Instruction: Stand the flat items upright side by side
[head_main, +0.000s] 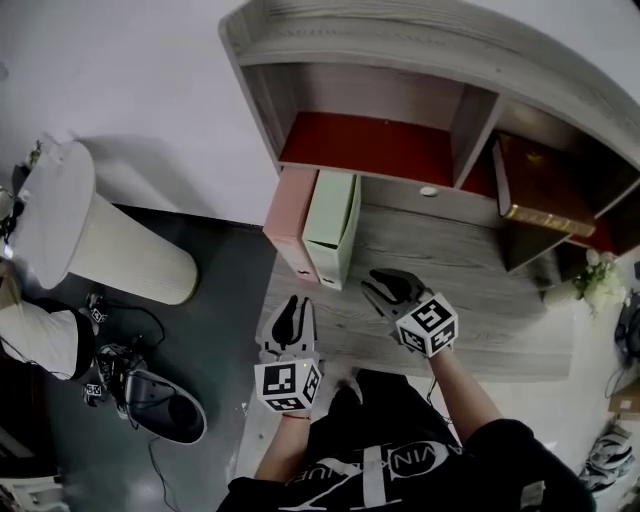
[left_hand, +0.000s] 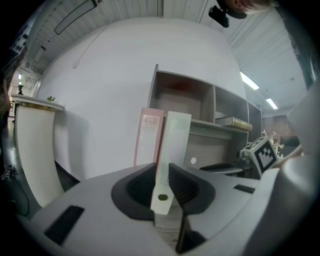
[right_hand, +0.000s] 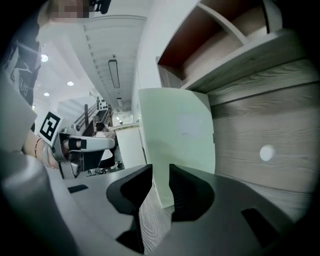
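Right now, your left tool (head_main: 292, 302) hangs over the near left part of the surface (head_main: 480, 300). Its jaws stand close together with a slim gap between them, and nothing is pinched there. Its own view looks through that gap at the spine of the green file box (head_main: 333, 225), which stands further off.

Your right tool (head_main: 375, 282) sits to the right of the left one and a little further in. It is angled toward the same box, and its jaws are likewise narrowly parted and empty. In its view the box's broad pale side shows beyond the jaws, not between the pads.

The green file box stands upright at the left end of the surface. Its back end is against the shelf unit (head_main: 400, 60), and the pink file box (head_main: 291, 215) stands upright just beside it on its left, side against side. Neither tool touches either box.

A brown book (head_main: 540, 190) lies in the right-hand compartment of the shelf unit, and a small white knob (head_main: 428, 191) shows on the panel below the left compartment. A ribbed white bin (head_main: 100, 235) stands on the floor well to the left.
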